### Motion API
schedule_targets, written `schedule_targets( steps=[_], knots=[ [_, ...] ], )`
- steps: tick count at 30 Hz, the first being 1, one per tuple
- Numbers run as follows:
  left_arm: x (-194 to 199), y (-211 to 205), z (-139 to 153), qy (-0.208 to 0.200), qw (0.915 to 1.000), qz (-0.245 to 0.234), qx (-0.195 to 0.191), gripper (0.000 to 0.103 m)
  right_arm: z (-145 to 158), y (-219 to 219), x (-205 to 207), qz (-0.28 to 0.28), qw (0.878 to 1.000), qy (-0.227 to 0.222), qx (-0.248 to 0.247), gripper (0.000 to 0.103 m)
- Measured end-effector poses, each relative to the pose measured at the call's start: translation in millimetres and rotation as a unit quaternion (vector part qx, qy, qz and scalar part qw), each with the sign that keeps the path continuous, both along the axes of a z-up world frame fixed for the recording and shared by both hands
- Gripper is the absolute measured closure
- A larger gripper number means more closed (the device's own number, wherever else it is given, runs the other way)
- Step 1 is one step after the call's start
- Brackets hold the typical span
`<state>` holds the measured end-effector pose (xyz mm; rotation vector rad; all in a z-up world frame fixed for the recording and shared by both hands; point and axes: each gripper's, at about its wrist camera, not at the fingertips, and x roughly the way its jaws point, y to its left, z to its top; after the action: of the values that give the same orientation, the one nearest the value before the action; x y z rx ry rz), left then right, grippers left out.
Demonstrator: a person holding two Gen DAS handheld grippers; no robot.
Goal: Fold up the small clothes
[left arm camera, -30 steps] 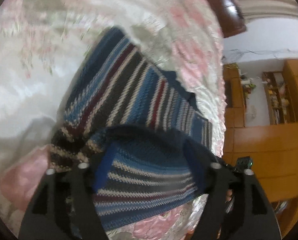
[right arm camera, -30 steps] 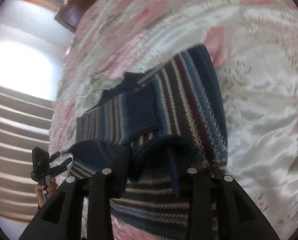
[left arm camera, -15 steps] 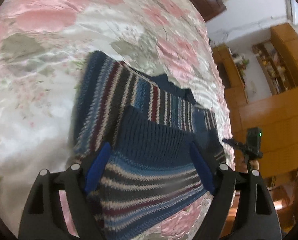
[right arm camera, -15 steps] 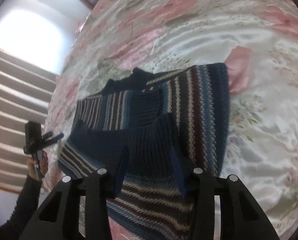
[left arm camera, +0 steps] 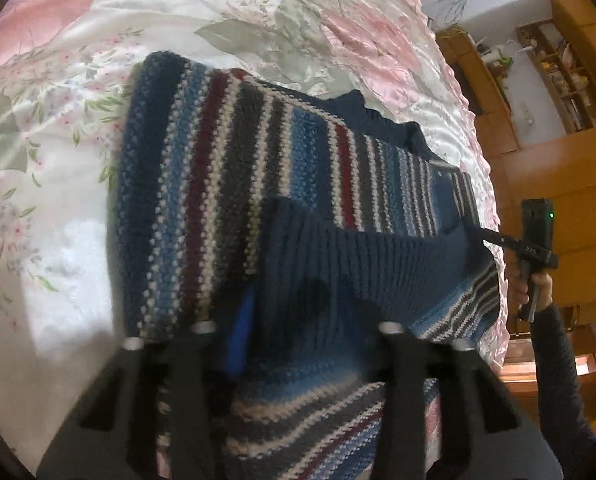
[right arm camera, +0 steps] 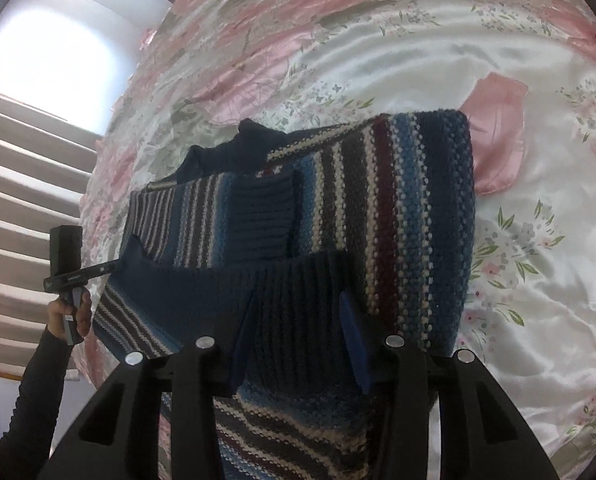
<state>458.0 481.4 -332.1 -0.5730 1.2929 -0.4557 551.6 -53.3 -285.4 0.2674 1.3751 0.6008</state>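
right gripper fingers pinch the striped sweater's navy ribbed hem over the floral bedspread

A striped knit sweater in navy, blue, maroon, grey and cream lies across mid-frame on floral satin, its ribbed navy hem folded up over the body, collar at the top.
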Motion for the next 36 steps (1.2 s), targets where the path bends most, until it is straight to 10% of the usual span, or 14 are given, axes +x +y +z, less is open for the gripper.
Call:
schedule_targets(
  steps=[12,20,25,28,36],
  knots=[
    [-14.5,6.7,18.9,-0.054,0.9984,0.018,-0.002,0.094,6.8,-8.8,-9.4,0.011,0.999,-0.03,0.015,0.099],
    [-10.4,5.0,10.0,-0.038,0.9991,0.014,0.008,0.093,-0.5,-8.2,-5.9,0.001,1.0,-0.023,0.006,0.087],
    [-5.3,4.0,-1.3,-0.015,0.9998,0.014,0.001,0.075,-5.6,-1.5,-2.8,0.007,1.0,-0.004,0.013,0.081],
    [-7.7,2.5,5.1,-0.025,0.9996,0.01,-0.004,0.094,2.3,3.2,-7.0,0.022,0.999,-0.018,0.024,0.103],
    [-14.9,-0.1,28.0,-0.046,0.999,-0.002,0.004,0.095,24.8,-3.9,-10.7,0.006,0.997,-0.071,0.001,0.092]
  ],
)
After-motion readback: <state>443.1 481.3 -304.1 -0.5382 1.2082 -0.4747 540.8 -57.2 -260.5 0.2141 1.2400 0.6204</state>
